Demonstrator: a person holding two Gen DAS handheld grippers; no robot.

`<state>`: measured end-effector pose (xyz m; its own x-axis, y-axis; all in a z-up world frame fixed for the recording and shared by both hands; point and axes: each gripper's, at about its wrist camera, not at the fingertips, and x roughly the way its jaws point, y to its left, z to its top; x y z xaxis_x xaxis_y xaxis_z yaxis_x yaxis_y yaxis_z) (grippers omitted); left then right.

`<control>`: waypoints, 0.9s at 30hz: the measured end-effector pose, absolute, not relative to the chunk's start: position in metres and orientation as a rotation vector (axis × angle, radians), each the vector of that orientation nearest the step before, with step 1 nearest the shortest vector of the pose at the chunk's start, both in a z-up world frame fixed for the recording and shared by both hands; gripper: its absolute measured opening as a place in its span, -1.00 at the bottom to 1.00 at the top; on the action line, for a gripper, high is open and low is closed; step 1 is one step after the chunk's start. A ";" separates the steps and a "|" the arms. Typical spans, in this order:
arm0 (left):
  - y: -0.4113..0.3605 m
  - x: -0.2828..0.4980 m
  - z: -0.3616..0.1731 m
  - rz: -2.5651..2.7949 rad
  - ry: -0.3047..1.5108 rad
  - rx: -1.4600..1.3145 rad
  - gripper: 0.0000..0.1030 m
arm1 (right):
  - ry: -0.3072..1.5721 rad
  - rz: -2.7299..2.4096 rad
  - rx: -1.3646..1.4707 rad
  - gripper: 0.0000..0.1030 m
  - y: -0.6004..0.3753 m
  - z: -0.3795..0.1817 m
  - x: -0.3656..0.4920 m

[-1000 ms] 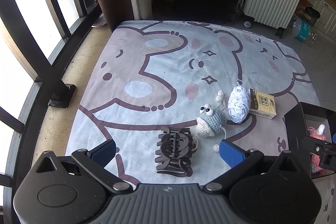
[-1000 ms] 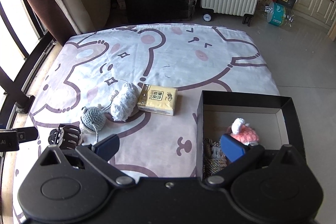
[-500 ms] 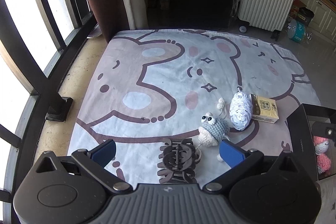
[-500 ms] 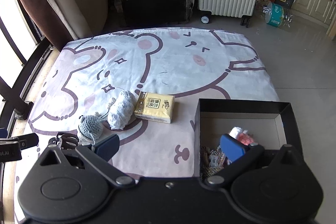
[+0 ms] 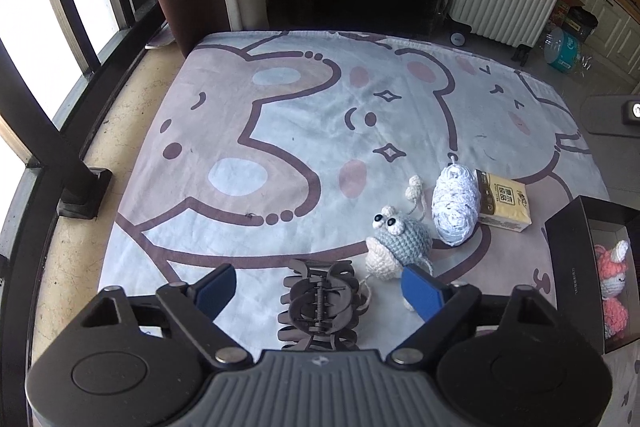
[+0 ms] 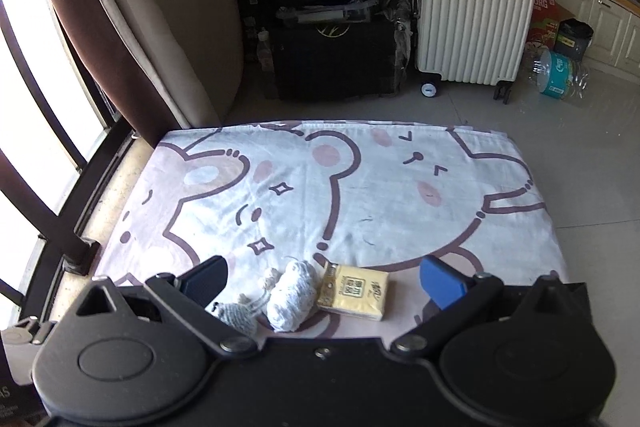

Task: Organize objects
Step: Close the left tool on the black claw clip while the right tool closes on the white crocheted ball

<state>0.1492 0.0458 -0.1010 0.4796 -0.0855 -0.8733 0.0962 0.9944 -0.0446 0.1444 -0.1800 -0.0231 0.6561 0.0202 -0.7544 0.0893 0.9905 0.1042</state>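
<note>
On the bear-print blanket (image 5: 304, 131) lie a black hair claw clip (image 5: 320, 303), a grey crocheted toy with googly eyes (image 5: 400, 247), a white yarn ball (image 5: 454, 205) and a yellow tissue pack (image 5: 504, 201). A black box (image 5: 568, 267) at the right holds a pink crocheted toy (image 5: 612, 275). My left gripper (image 5: 318, 291) is open, with the clip between its fingers. My right gripper (image 6: 324, 279) is open and empty, raised above the yarn ball (image 6: 292, 295), the tissue pack (image 6: 354, 291) and the grey toy (image 6: 236, 315).
A white suitcase (image 6: 474, 19) and dark bags (image 6: 332, 51) stand beyond the blanket's far edge. A window railing (image 5: 44, 131) and a curtain (image 6: 92, 23) run along the left. Bare tiled floor (image 6: 592, 155) lies to the right.
The right gripper has lifted and pulled back, so the box has left its view. The left gripper has moved slightly; the clip stays between its fingers.
</note>
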 end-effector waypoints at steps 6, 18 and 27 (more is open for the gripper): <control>0.054 0.157 -0.116 -0.102 1.126 0.018 0.21 | 0.899 0.000 0.278 1.00 -0.174 -0.062 0.154; 0.044 0.169 -0.135 -0.153 1.188 0.052 0.06 | 1.044 -0.062 0.527 0.47 -0.198 -0.127 0.181; 0.036 0.172 -0.144 -0.146 1.222 0.099 0.00 | 1.111 -0.061 0.610 0.16 -0.191 -0.155 0.196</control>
